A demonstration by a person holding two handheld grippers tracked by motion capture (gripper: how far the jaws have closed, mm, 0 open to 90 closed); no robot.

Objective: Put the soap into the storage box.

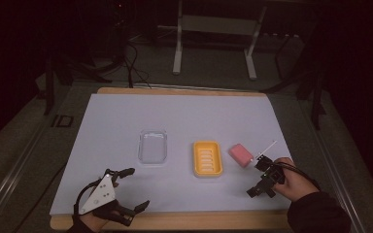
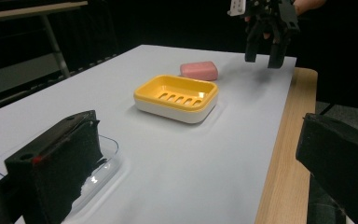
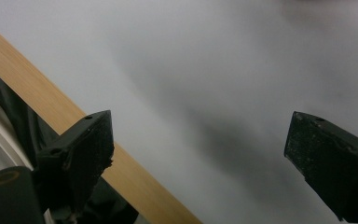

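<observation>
Two grippers stood with jaws spread wide, holding nothing. I kept the right gripper (image 1: 261,187) just beside the pink rectangular soap bar (image 1: 241,154), nearer my edge of the table and above the white sheet. That bar lay just right of the yellow slotted plastic soap dish (image 1: 207,158). The left gripper (image 1: 132,189) hovered well left of the dish, near the clear plastic lid (image 1: 153,146).

Dark room; white table legs (image 1: 177,48) beyond; grey floor (image 1: 213,68), cables.
</observation>
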